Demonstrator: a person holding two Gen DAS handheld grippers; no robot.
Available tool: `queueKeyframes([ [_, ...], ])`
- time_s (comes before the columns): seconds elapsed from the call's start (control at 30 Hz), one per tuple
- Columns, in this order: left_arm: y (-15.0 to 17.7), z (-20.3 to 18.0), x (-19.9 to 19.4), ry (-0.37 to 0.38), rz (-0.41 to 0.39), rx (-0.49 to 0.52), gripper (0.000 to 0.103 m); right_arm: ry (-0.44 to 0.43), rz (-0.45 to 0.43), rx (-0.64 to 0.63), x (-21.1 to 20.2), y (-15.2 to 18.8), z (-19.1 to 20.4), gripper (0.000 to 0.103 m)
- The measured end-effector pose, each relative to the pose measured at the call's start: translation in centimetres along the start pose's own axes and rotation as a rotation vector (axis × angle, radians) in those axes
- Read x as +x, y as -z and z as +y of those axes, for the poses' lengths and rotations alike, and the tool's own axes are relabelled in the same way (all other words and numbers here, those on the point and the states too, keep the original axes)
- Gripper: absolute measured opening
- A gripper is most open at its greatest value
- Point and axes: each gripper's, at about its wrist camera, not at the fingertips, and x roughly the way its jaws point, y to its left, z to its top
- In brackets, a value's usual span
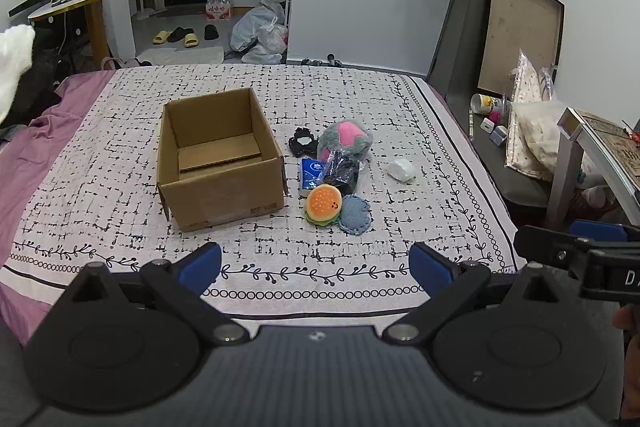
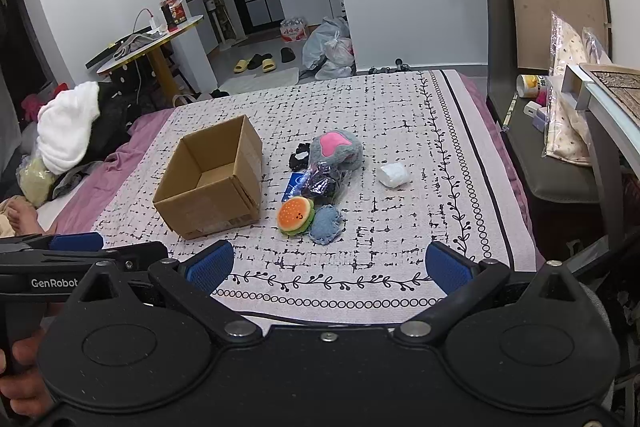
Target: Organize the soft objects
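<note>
Both grippers, left gripper (image 1: 316, 267) and right gripper (image 2: 330, 267), hover over near bed edge, jaws spread, empty. Soft toys clustered on bed just right of empty box (image 1: 219, 163). Burger plush (image 1: 323, 205): likely light, squashy; pinch across bun. Grey plush (image 1: 345, 141) bulkier; grab ear.

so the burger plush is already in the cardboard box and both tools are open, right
Not quite: the burger plush lies on the bedspread to the right of the cardboard box, not in it, as the left wrist view shows. The left tool and right tool are open.

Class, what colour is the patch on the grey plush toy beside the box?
Pink, on the grey plush toy; the right wrist view shows it best.
</note>
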Motion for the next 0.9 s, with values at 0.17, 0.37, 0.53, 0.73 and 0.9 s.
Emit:
queueKeyframes([
  [0.17, 0.05, 0.09, -0.08, 0.003, -0.003, 0.0, 0.099, 0.001, -0.004, 0.002, -0.09, 0.02, 0.04, 0.103],
  [0.37, 0.11, -0.19, -0.25, 0.005, -0.008, 0.007, 0.099, -0.001, -0.005, 0.003, -0.16, 0.0, 0.04, 0.103],
  [0.53, 0.16, -0.21, -0.34, 0.008, -0.01, 0.007, 0.099, 0.001, -0.006, 0.002, -0.18, 0.02, 0.07, 0.103],
  [0.73, 0.17, -0.29, -0.34, 0.008, -0.009, 0.006, 0.099, 0.003, -0.002, -0.003, -0.25, 0.0, 0.08, 0.103],
  [0.9, 0.33, -0.42, -0.37, 0.012, -0.006, 0.004, 0.099, 0.004, 0.005, -0.008, -0.19, 0.07, 0.16, 0.103],
])
